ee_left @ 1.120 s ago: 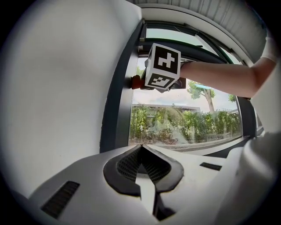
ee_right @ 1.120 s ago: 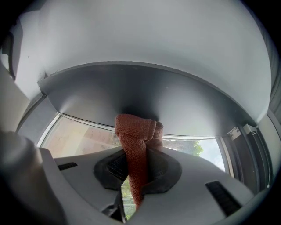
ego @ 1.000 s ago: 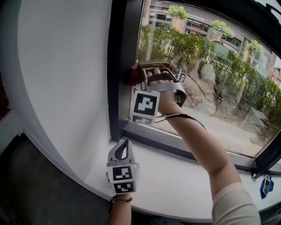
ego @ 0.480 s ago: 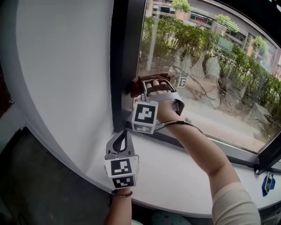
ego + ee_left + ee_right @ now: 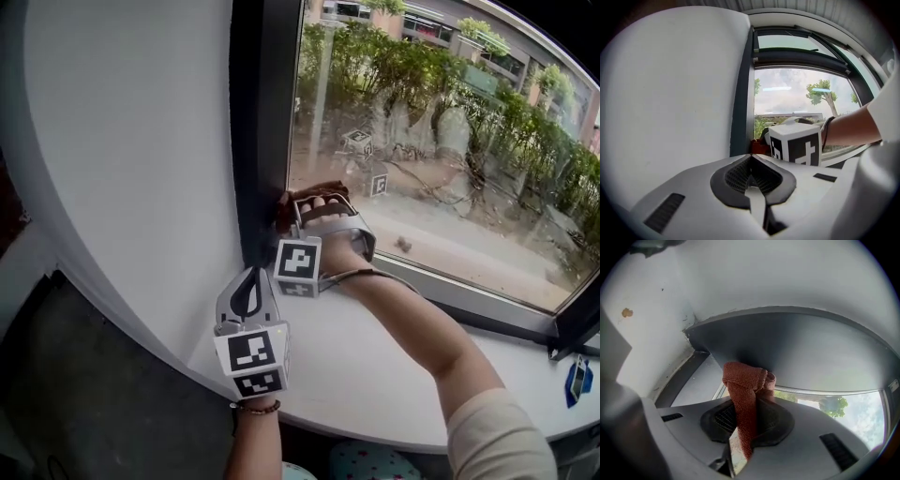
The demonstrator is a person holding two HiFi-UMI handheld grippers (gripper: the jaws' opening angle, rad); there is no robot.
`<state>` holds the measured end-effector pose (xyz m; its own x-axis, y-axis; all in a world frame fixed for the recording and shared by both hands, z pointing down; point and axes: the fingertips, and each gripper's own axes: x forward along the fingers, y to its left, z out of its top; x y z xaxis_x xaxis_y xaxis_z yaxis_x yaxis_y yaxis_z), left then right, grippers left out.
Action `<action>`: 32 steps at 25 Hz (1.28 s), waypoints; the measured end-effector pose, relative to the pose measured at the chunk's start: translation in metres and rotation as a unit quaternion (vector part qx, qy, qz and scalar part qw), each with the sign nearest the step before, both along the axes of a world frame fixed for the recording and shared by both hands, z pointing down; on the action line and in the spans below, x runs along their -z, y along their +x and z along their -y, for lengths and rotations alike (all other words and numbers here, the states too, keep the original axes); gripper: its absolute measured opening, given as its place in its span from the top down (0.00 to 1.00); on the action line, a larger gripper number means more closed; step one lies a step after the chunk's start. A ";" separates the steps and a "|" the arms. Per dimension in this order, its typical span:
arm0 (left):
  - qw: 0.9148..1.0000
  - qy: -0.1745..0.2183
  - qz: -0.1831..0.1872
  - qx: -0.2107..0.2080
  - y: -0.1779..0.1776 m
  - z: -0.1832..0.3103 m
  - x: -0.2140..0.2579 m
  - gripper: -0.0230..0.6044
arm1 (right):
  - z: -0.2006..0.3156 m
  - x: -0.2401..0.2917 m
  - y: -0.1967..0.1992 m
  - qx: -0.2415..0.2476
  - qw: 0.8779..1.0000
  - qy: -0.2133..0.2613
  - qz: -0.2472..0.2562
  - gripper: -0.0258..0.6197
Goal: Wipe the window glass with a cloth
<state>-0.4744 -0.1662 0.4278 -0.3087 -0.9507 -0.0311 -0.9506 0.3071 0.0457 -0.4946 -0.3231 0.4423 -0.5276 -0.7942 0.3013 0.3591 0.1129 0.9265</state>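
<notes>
My right gripper (image 5: 298,200) is shut on a rust-red cloth (image 5: 302,195) and holds it against the window glass (image 5: 450,141) at the pane's lower left corner, beside the dark frame (image 5: 262,122). In the right gripper view the folded cloth (image 5: 744,394) sticks out from between the closed jaws, touching the frame. My left gripper (image 5: 247,289) hangs low over the white sill (image 5: 375,375), shut and empty, pointing at the window; in its own view the jaws meet (image 5: 751,180) with nothing between them.
A white wall (image 5: 131,169) stands close on the left of the frame. A small blue object (image 5: 576,380) lies at the sill's far right. Trees and buildings show through the glass.
The right gripper has slid the cloth down the glass along the left frame, from mid-height to just above the bottom rail. The left gripper has stayed low by the sill.
</notes>
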 end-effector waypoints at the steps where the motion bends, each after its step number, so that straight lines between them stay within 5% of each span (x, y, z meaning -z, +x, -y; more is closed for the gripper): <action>1: 1.000 0.000 0.005 0.002 0.000 -0.002 0.002 0.93 | 0.000 -0.007 0.000 -0.004 1.000 -0.008 0.000 0.85; 12: 1.000 0.020 -0.002 0.008 -0.006 -0.013 0.017 0.93 | -0.001 -0.053 0.005 -0.038 0.995 -0.093 0.009 0.85; 16: 0.999 0.035 -0.020 0.008 -0.004 -0.015 0.024 0.93 | -0.013 -0.040 0.005 -0.023 0.980 -0.168 0.108 0.85; 20: 0.998 0.054 -0.040 -0.006 0.015 -0.010 0.032 0.93 | -0.033 -0.004 0.046 -0.010 0.922 -0.264 0.283 0.85; 24: 0.996 0.060 -0.051 -0.038 0.049 0.010 0.037 0.93 | -0.054 0.033 0.119 0.003 0.879 -0.279 0.387 0.85; 32: 0.988 0.043 -0.033 -0.142 0.169 0.060 0.041 0.93 | -0.075 0.058 0.291 -0.032 0.748 -0.319 0.581 0.85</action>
<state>-0.3051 -0.2263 0.3866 -0.0340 -0.9940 -0.1035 -0.9919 0.0209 0.1250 -0.2040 -0.2477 0.3845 -0.6952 -0.7188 -0.0032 -0.6714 0.6478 0.3599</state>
